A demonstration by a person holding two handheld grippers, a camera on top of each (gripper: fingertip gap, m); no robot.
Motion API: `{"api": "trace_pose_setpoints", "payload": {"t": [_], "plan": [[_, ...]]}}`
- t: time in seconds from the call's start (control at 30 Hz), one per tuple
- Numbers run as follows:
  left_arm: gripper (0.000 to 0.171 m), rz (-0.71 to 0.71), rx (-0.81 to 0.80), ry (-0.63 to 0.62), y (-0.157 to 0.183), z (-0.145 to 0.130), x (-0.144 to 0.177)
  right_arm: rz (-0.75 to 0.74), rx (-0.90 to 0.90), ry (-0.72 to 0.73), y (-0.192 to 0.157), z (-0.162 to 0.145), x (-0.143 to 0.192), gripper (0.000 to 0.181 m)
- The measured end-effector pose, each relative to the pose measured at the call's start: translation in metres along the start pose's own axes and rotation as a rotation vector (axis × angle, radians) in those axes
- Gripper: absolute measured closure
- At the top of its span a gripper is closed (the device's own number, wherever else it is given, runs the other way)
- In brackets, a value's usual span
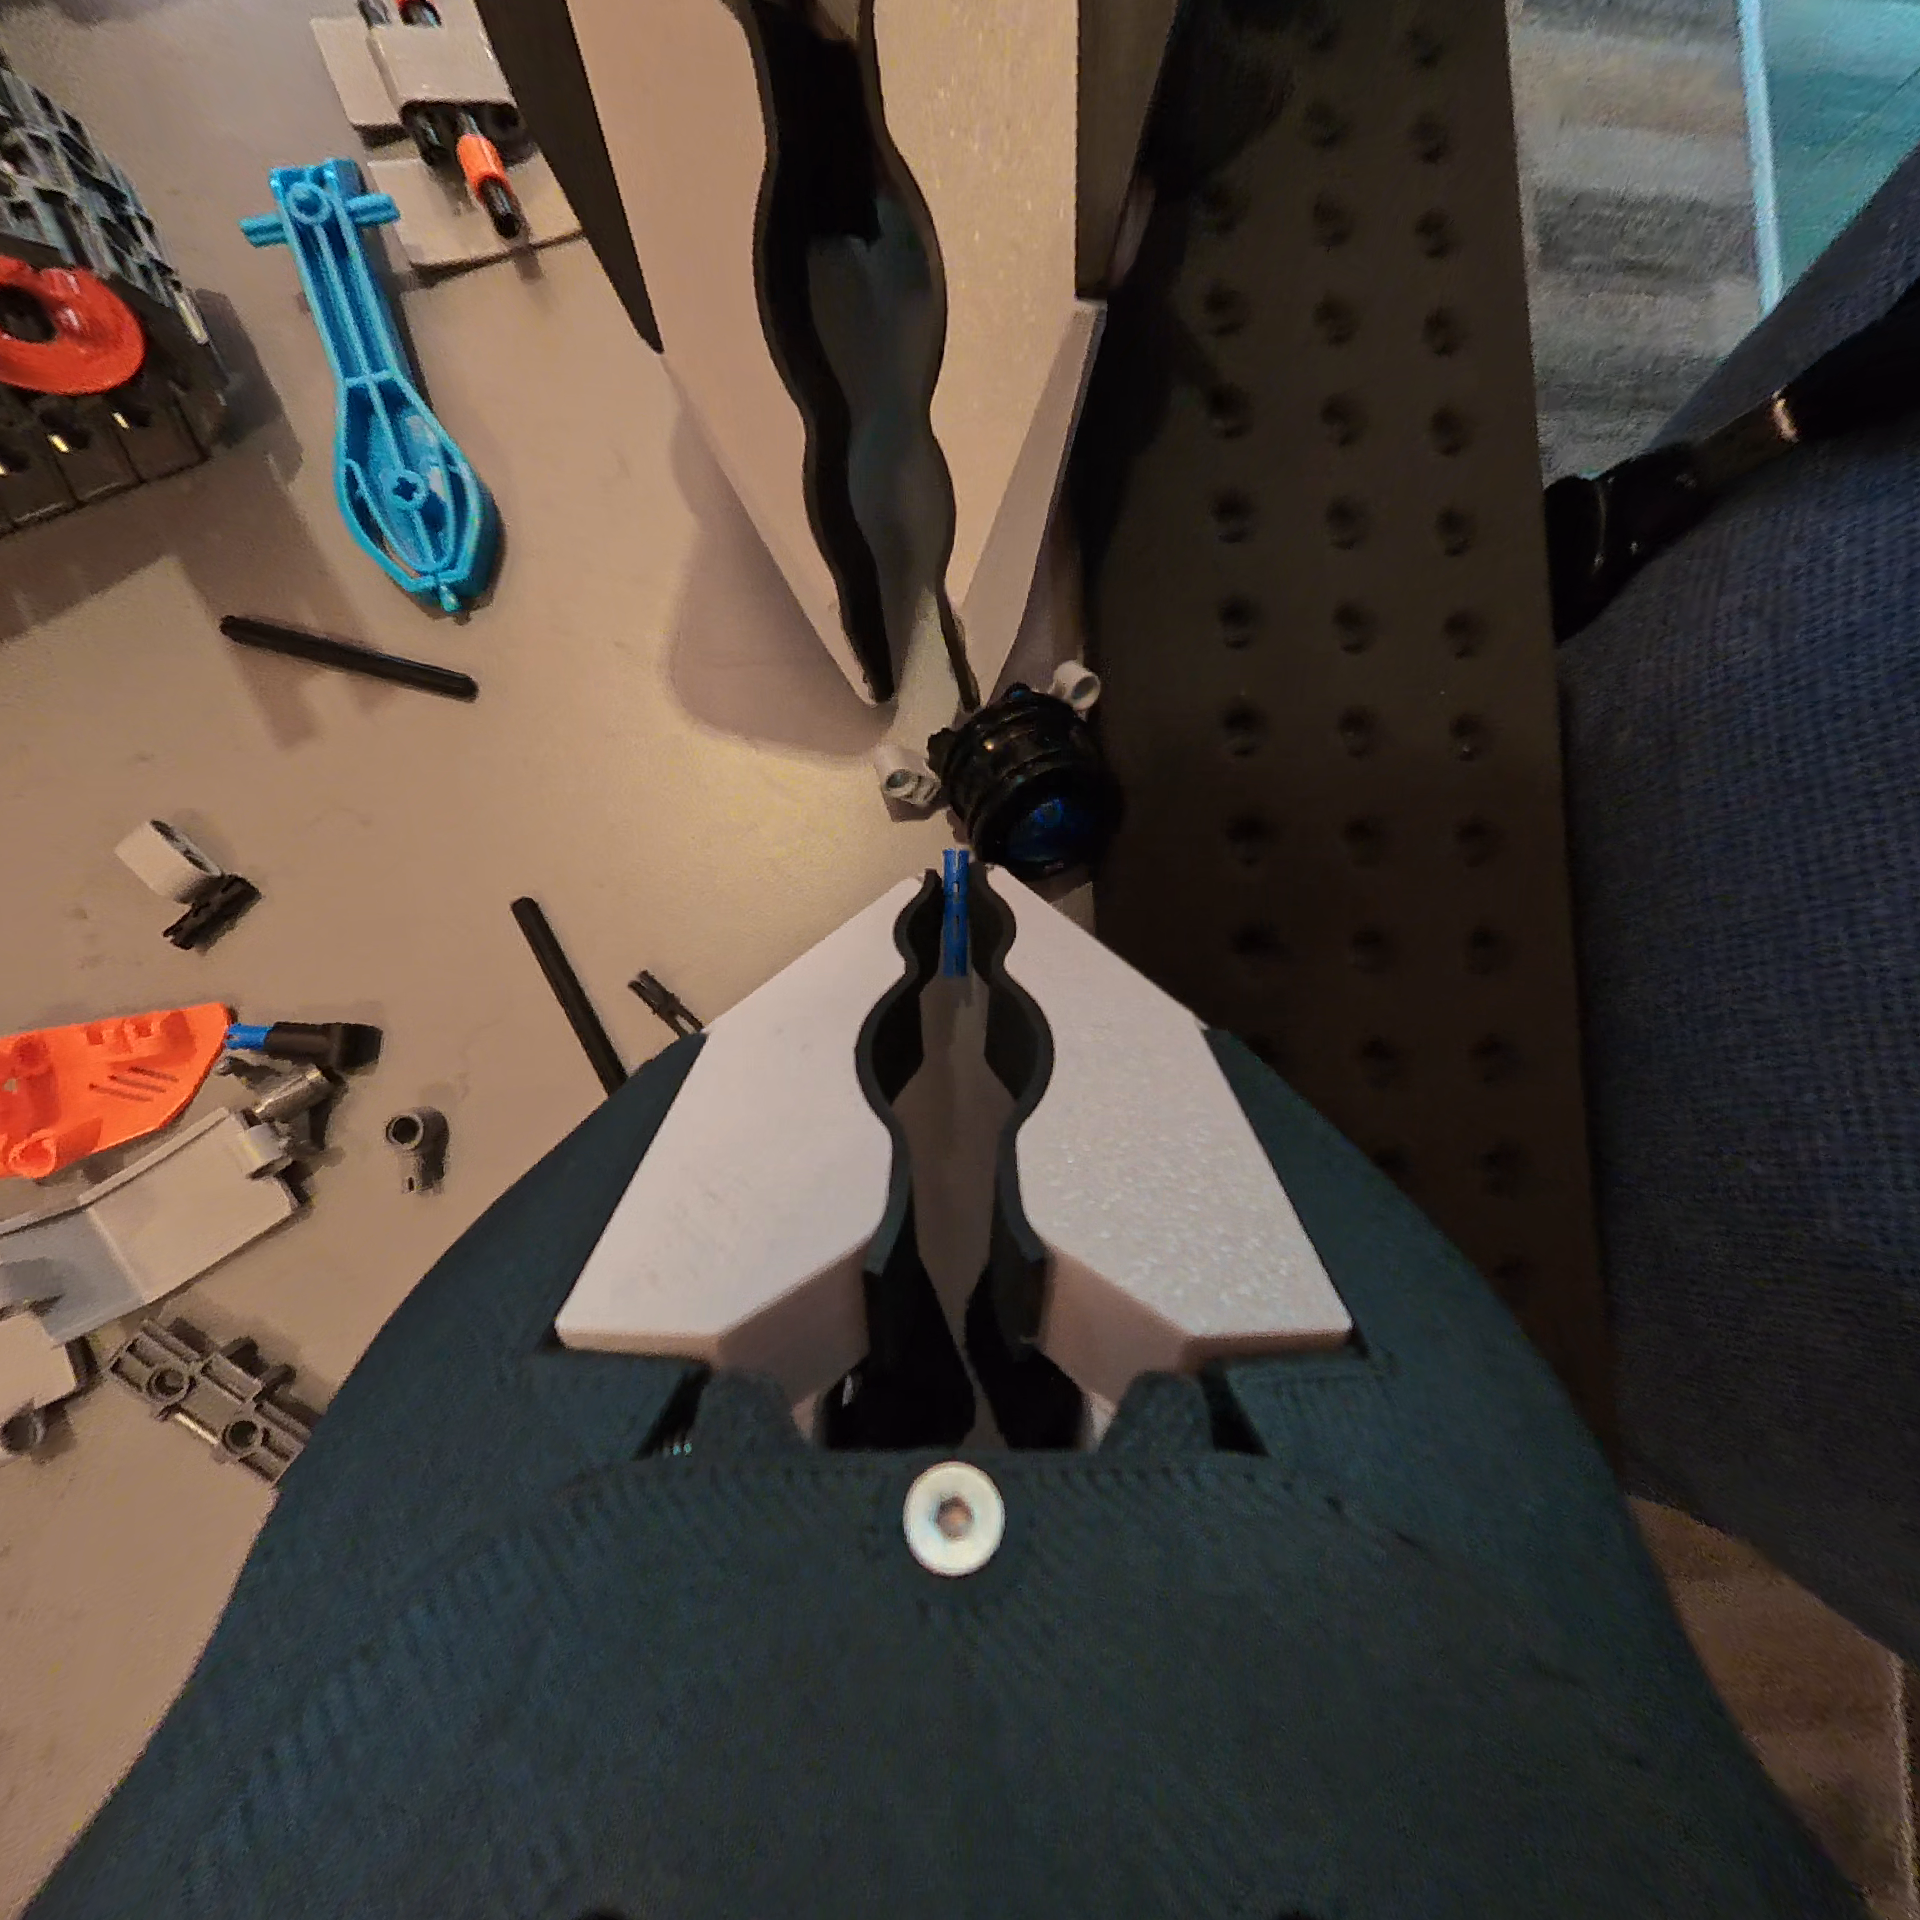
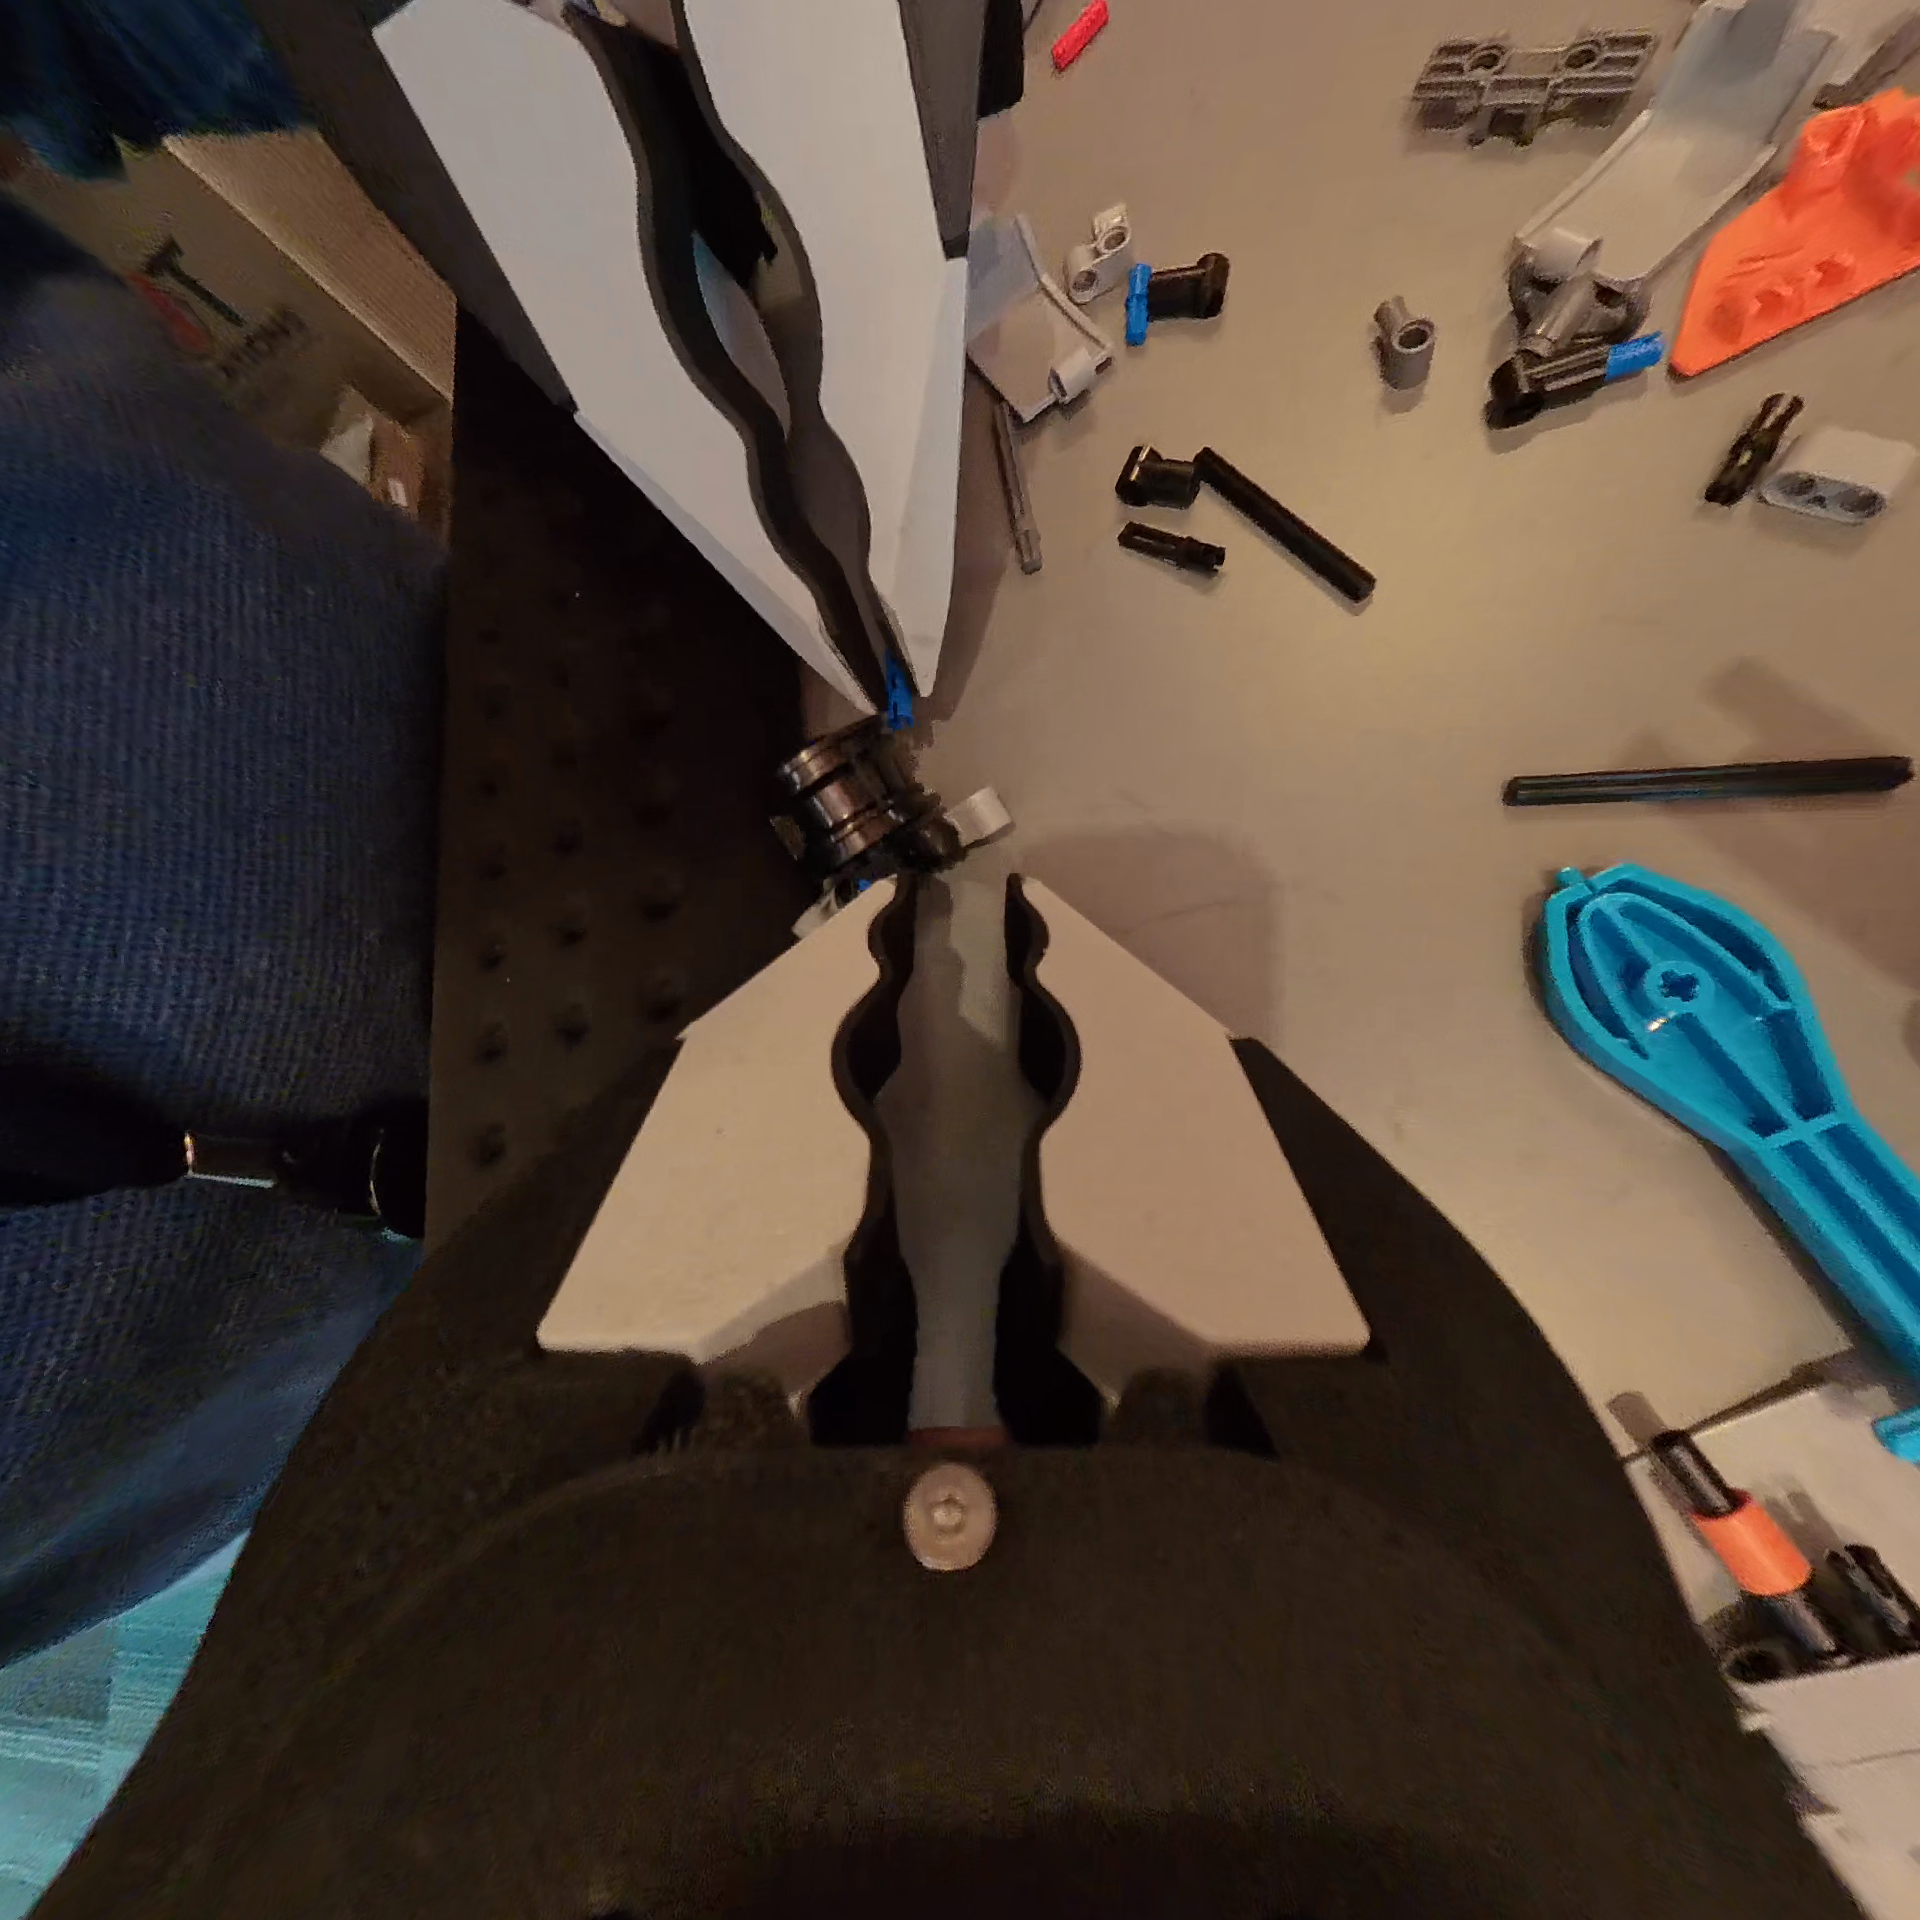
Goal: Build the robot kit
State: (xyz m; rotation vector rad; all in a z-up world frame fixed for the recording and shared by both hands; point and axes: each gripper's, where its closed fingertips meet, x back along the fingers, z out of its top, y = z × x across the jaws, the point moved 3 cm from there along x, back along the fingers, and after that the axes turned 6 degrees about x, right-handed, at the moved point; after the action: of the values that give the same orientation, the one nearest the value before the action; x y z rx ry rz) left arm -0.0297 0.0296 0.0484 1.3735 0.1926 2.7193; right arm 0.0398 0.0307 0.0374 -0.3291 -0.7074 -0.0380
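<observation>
My left gripper (image 1: 961, 883) is shut on a small blue pin (image 1: 954, 914) that sticks out past its tips. Just ahead of the pin is a black ribbed wheel assembly (image 1: 1023, 790) with light grey connectors (image 1: 906, 774). My right gripper (image 1: 930, 691) reaches in from the opposite side and grips that assembly at its tips. In the right wrist view, my right gripper (image 2: 963, 883) is nearly closed behind the black assembly (image 2: 857, 810). The left gripper (image 2: 894, 686) brings the blue pin (image 2: 899, 694) up against the assembly's far side.
Loose building parts lie on the tan table: a blue paddle-shaped piece (image 1: 400, 416), an orange panel (image 1: 94, 1081), black axles (image 1: 348, 657), grey beams (image 1: 208, 1387) and small connectors. A black perforated board (image 1: 1340, 623) borders the table. A person's blue clothing (image 1: 1745, 935) lies beyond it. Left and right tips are no more than a few centimetres apart. The orange panel (image 1: 94, 1081) is about equally far from each gripper, around 15 centimeters. My right wrist view (image 2: 1816, 245) looks at it from another angle.
</observation>
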Motion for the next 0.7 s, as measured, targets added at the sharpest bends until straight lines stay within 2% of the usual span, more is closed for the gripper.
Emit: {"api": "trace_pose_setpoints", "payload": {"t": [0.1, 0.47, 0.7], "plan": [[0.169, 0.011, 0.004, 0.001, -0.005, 0.0, 0.0, 0.014, -0.021, 0.038, 0.004, 0.006, -0.001, 0.169], [0.169, 0.012, 0.012, 0.004, -0.003, 0.0, -0.008, 0.075, 0.121, -0.061, 0.005, 0.008, -0.014, 0.173], [0.169, 0.036, 0.011, -0.011, -0.003, -0.003, -0.009, 0.096, 0.133, -0.072, 0.004, 0.008, -0.011, 0.171]]}}
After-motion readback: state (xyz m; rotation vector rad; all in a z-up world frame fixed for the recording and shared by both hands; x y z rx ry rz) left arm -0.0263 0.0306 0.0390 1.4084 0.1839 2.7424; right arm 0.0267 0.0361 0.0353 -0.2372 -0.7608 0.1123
